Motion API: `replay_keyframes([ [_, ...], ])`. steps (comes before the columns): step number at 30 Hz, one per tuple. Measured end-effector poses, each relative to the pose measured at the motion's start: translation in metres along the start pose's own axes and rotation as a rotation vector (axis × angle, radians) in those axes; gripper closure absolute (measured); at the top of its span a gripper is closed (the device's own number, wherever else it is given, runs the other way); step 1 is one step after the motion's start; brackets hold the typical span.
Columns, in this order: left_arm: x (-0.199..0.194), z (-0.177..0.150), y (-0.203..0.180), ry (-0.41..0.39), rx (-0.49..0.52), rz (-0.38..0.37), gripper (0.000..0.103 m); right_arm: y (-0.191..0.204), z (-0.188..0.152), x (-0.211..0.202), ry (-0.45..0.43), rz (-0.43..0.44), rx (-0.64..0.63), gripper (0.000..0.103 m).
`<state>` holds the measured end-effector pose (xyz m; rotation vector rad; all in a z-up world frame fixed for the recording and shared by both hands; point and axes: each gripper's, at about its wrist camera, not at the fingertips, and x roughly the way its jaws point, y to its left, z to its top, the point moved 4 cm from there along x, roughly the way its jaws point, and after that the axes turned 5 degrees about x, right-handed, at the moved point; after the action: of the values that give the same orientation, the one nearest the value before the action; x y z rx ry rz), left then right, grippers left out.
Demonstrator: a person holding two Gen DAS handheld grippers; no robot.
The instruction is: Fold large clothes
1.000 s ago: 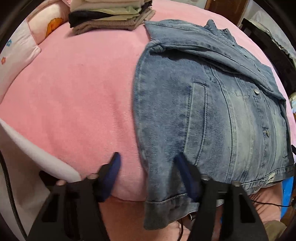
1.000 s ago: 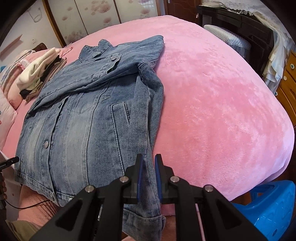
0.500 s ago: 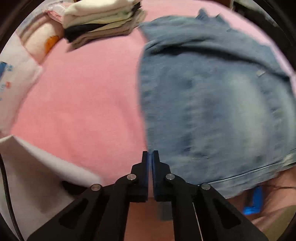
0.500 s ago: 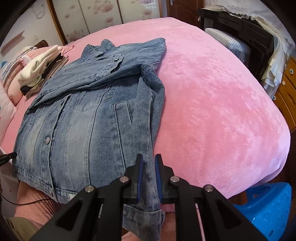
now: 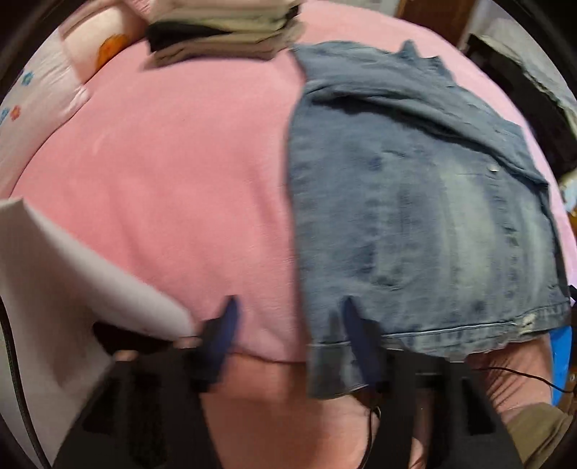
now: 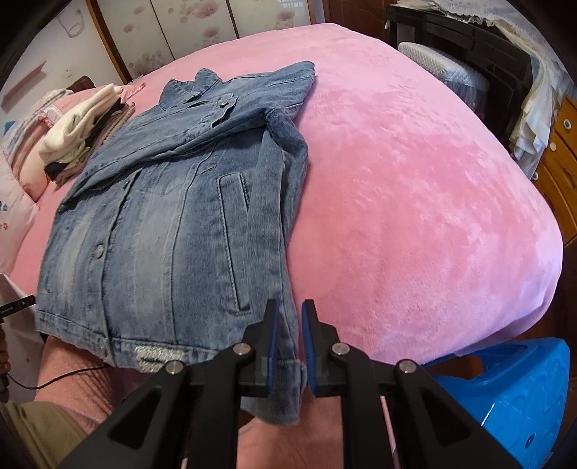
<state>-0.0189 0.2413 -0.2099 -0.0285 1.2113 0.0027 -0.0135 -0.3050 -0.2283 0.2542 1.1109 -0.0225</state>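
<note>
left gripper (image 5: 288, 321): jaws just opened, spread, nothing pinched | right gripper (image 6: 288, 317): pinching denim jacket (image 6: 162, 223) cuff, 6 o'clock | folded clothes (image 5: 223, 32): 11 o'clock on pink bed (image 6: 414, 202)

**What I cannot make out**

My left view is smeared with motion blur, so the seams and buttons of the faded blue denim jacket (image 5: 414, 216) dissolve into soft streaks there. My left gripper (image 5: 288, 324) has just been opening its jaws; whether its right pad touches the jacket's cuff I cannot tell. The pile of folded cream, black and tan clothes (image 5: 223, 32) is cut off by the top edge. In my right view, the hem corner between the pads of my right gripper (image 6: 288, 324) hides whatever lies beneath, and the bright blue plastic stool (image 6: 512, 397) runs out of frame.
</note>
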Motion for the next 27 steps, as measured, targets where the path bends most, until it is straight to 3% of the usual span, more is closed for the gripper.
replay_keyframes([
  [1,0.001,0.0,-0.009,-0.017,0.016,0.0,0.026,-0.001,-0.002,-0.002,0.002,0.009,0.006,0.09],
  [3,0.002,-0.001,-0.025,-0.019,0.044,-0.02,0.026,-0.005,-0.007,-0.007,0.011,0.032,0.017,0.088],
  [6,0.014,-0.008,-0.034,0.024,0.065,-0.054,0.026,-0.008,-0.013,-0.013,0.004,0.057,0.023,0.083],
  [10,0.032,-0.023,-0.039,0.078,0.068,-0.04,0.026,-0.003,-0.02,-0.018,0.009,0.159,0.038,0.074],
  [15,0.042,-0.031,-0.023,0.101,0.008,-0.094,0.026,0.009,-0.023,-0.007,0.028,0.073,-0.052,0.071],
  [22,0.054,-0.028,-0.001,0.103,-0.045,-0.151,0.024,-0.002,-0.022,0.013,0.055,0.045,-0.032,0.069],
  [24,0.055,-0.029,-0.004,0.097,-0.04,-0.147,0.026,-0.005,-0.022,0.015,0.061,0.046,-0.009,0.069],
  [27,0.061,-0.015,-0.012,0.092,-0.039,-0.186,0.047,-0.006,-0.022,0.013,0.051,0.063,0.006,0.069],
])
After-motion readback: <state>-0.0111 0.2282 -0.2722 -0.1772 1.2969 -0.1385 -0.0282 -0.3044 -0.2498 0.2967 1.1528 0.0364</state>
